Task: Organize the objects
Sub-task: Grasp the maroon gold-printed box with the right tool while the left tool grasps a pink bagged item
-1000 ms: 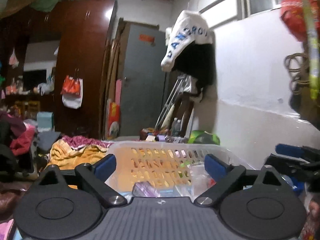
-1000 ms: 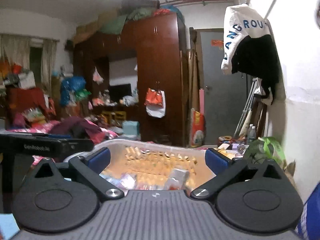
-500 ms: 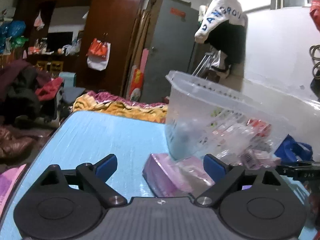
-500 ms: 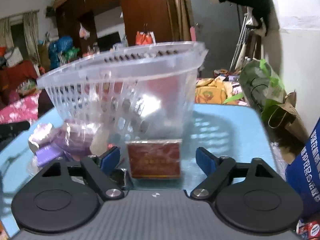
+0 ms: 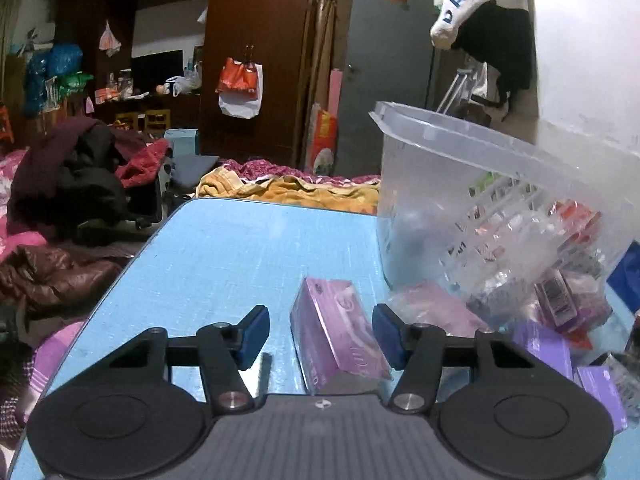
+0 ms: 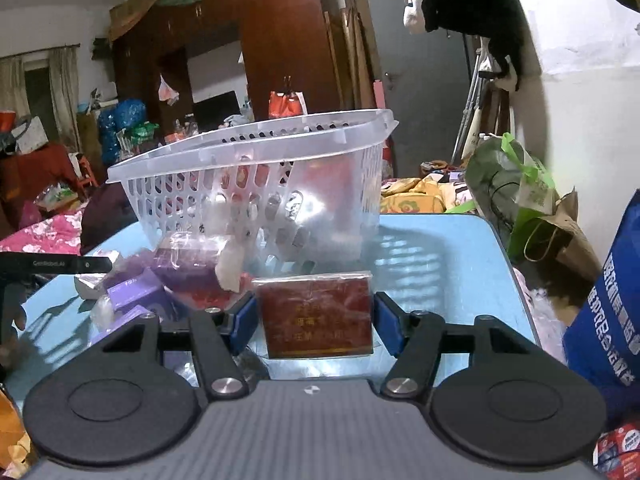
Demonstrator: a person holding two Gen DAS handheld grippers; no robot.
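- Left wrist view: the left tongs (image 5: 320, 336) sit low over the blue surface (image 5: 224, 248) with a purple box (image 5: 336, 336) between the blue pads. The jaws have just been closing. The right pad looks close to the box's edge, the left pad (image 5: 253, 334) is clearly apart from it, so nothing is pinched yet.
- Right wrist view: the right tongs (image 6: 314, 320) bracket a dark red packet (image 6: 316, 316) wrapped in clear film, lying on the surface just in front of the basket (image 6: 256, 148). These jaws have also just been closing. Both pads sit just beside the packet's short edges; whether they press on it I cannot tell.
- Step in hand, as I judge it: both hands are at the grasp stage, each picking one loose item to sort.
- Next move likely calls for finishing each squeeze until the pads bear evenly. The purple box lies off-centre toward the right pad, so the left tongs may nudge it sideways first.
- The basket is clear plastic with slotted walls and stands tilted, propped on a heap of small packets at its base.
- Through its walls, reddish and pale packets show inside, too blurred to name.
- More purple boxes (image 6: 138, 292) and clear wrappers lie outside the basket on the surface, touching its lower wall.
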